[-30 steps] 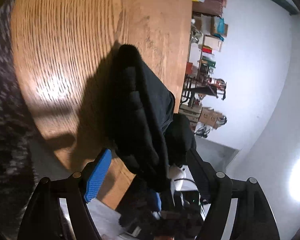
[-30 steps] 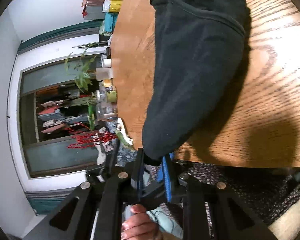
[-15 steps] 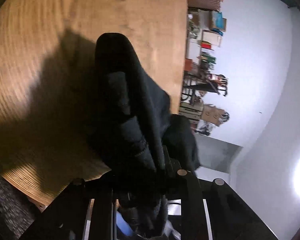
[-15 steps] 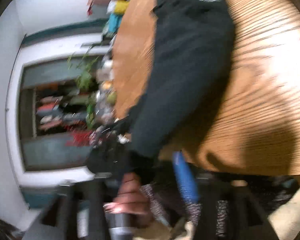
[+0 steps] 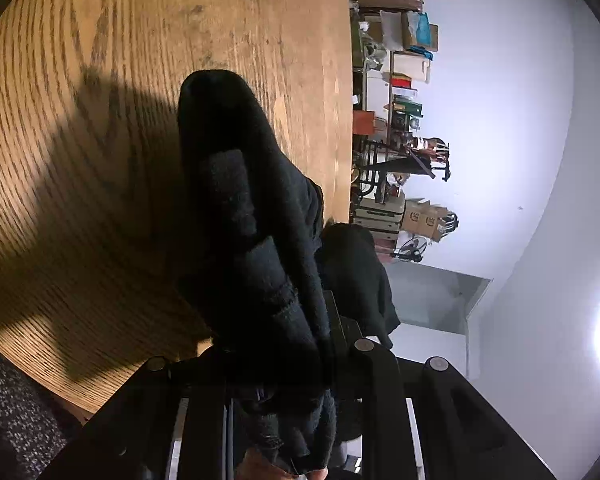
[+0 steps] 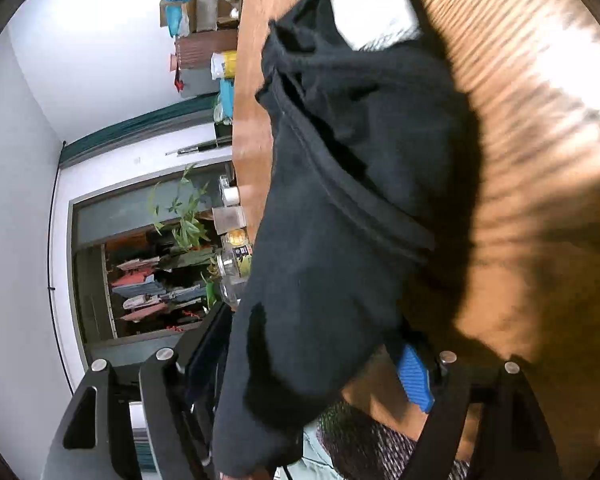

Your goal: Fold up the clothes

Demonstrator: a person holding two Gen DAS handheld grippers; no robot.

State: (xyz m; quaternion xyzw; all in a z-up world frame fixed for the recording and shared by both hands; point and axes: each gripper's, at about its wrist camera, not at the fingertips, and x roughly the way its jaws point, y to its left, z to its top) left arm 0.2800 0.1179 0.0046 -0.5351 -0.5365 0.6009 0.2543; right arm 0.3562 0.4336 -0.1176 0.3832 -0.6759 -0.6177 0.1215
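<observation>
Black garment (image 5: 256, 240) is getting clamped by my left gripper (image 5: 276, 364) mid-fold over the wooden table (image 5: 140, 60), while I'm running the right gripper (image 6: 312, 364) spread wide around it, so next it's needing a firm pinch.

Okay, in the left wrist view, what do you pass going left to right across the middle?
Wooden table → black garment → cluttered shelves → white wall.

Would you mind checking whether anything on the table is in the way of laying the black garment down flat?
Nothing visible: the garment hangs over bare wooden table, and the wood beside it in the right view is bare too.
</observation>
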